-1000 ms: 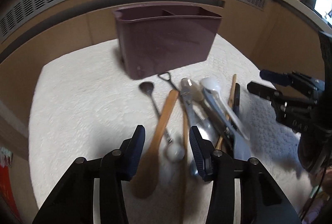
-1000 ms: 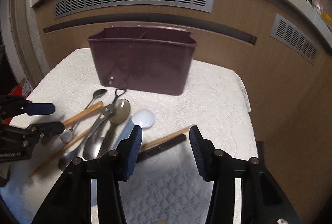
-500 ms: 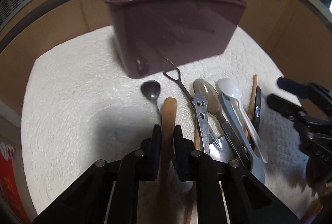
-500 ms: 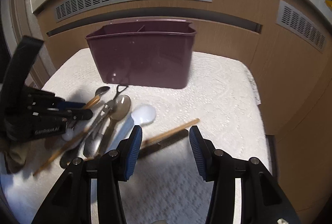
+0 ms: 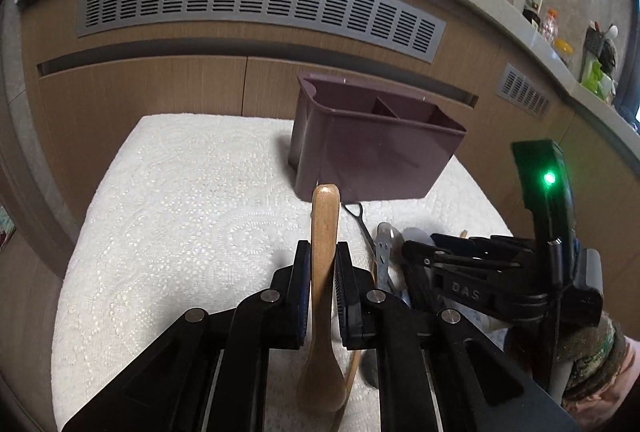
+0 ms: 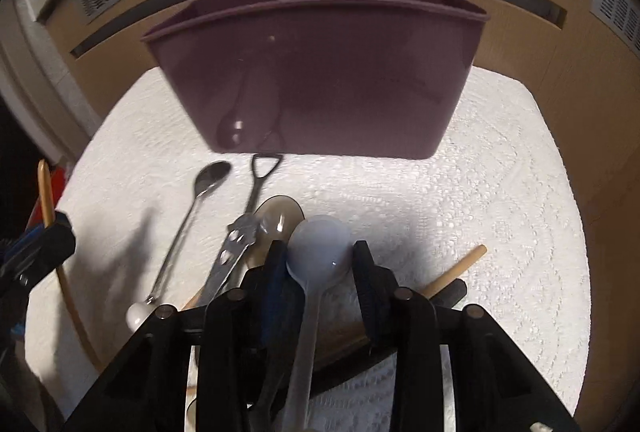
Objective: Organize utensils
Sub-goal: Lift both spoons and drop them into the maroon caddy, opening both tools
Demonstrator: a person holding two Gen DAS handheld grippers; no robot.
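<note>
My left gripper (image 5: 323, 252) is shut on a wooden spoon (image 5: 325, 216), held off the table with its handle pointing at the purple caddy (image 5: 376, 160). The spoon's bowl hangs back under the fingers. My right gripper (image 6: 319, 252) is low over the utensil pile, and its jaws are closing around the bowl of a white plastic spoon (image 6: 318, 244). That spoon lies on the cloth between the pads, which stand right at its edges. In the left wrist view the right gripper (image 5: 420, 246) shows over the pile. The caddy (image 6: 320, 84) stands just behind the pile.
On the white cloth (image 6: 480, 192) lie a metal spoon (image 6: 200, 200), a steel opener (image 6: 240, 244) with a loop handle, a brownish spoon (image 6: 280, 212), a wooden chopstick (image 6: 460, 268) and a black handle (image 6: 452, 290). Wooden cabinets with vents rise behind the table.
My left gripper closed on the wooden spoon and lifted it off the pile. My right gripper came down over the white spoon and its jaws narrowed.
</note>
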